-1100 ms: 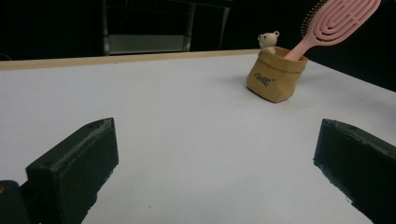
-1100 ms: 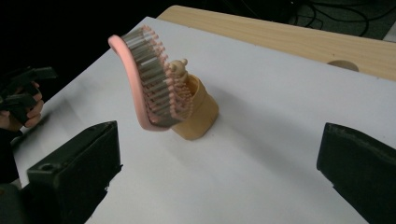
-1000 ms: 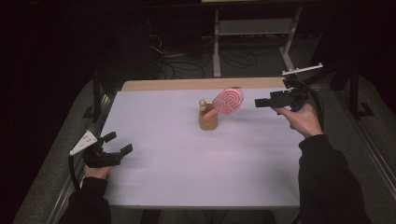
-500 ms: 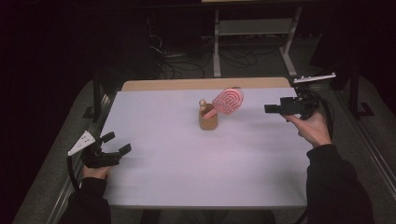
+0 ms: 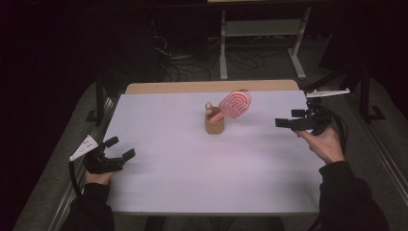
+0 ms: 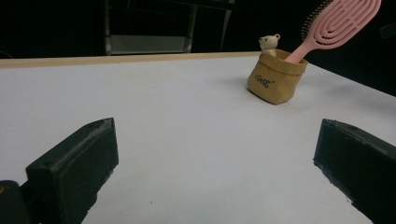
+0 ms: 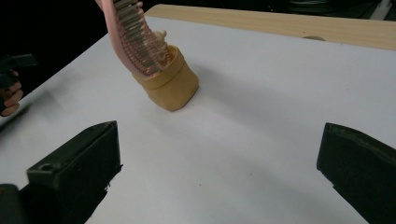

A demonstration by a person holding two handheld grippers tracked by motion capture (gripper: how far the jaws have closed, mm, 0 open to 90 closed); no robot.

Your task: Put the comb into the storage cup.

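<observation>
On the white table (image 5: 192,173) a small tan pouch (image 5: 214,125) stands upright a little beyond the middle, in the same spot as in the earlier frames, with a pink hairbrush (image 5: 235,104) leaning out of it up and to the right and a little cream bear figure (image 5: 209,108) peeking over its far-left rim. The right gripper (image 5: 294,122) has drawn back over the last second: it was close to the brush head at first, and it now hangs over the right edge of the table, well apart from the pouch, lower and nearer the person, its fingers pointing left. In the right gripper view its fingers (image 7: 74,170) stand wide apart with nothing between them, and the pouch (image 7: 170,84) and brush (image 7: 130,32) lie ahead. The left gripper (image 5: 118,155) sits at the near-left edge of the table, shifted slightly nearer since then, in the person's left hand (image 5: 98,177). Its fingers (image 6: 74,163) are also spread wide and empty, with the pouch (image 6: 275,79) far off to the right.
</observation>
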